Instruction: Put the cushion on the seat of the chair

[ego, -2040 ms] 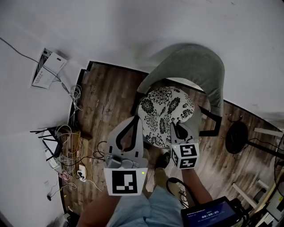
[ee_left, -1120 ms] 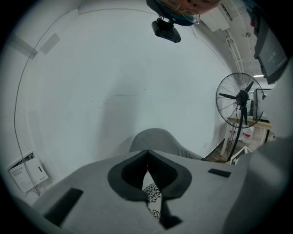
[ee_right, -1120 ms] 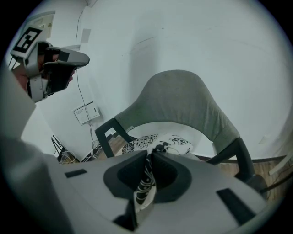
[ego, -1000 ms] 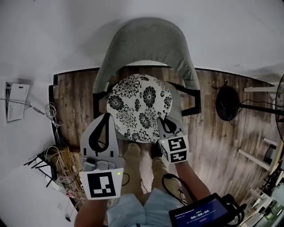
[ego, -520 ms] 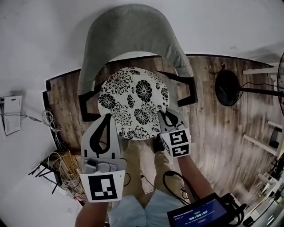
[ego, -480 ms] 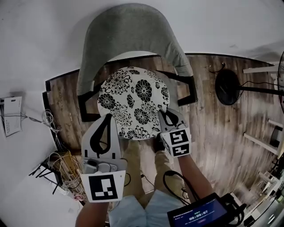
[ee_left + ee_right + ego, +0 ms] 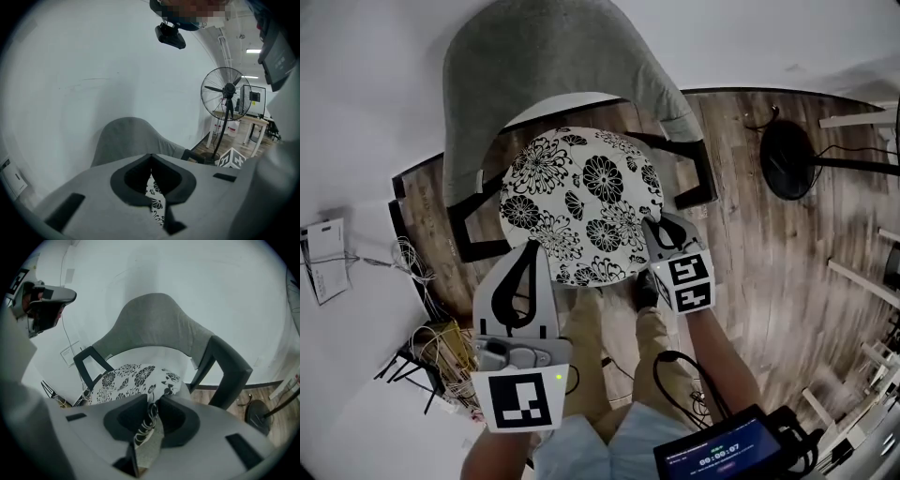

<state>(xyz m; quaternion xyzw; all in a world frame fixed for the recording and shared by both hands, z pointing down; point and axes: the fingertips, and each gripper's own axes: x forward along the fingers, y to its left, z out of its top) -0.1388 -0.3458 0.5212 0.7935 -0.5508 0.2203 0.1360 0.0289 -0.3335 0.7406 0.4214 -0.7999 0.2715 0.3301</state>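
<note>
Release is under way on the right side: the jaws of the right gripper (image 7: 152, 406) have just been opening and now stand partly apart, with the near right edge of the cushion (image 7: 126, 378) still lying loosely between them and, as far as can be judged, no longer pinched. Compared with two seconds ago, when the floral cushion (image 7: 581, 202) was held over the near edge of the chair (image 7: 544, 56), it is now spread across the seat (image 7: 154, 355) between the two armrests, so the placing is judged nearly done. The left gripper (image 7: 530, 248) is kept at the near left edge, its jaws drawn almost together, and a thin strip of the floral fabric is seen in the slit between them in the left gripper view, which is read as a grip not yet let go. Most of the seat is covered by the cushion, so it cannot be told whether the underside lies flat everywhere. The far top of the backrest is cut off in the head view, the chair's legs are hidden, and much of the left gripper view is blocked by the gripper's own body.
</note>
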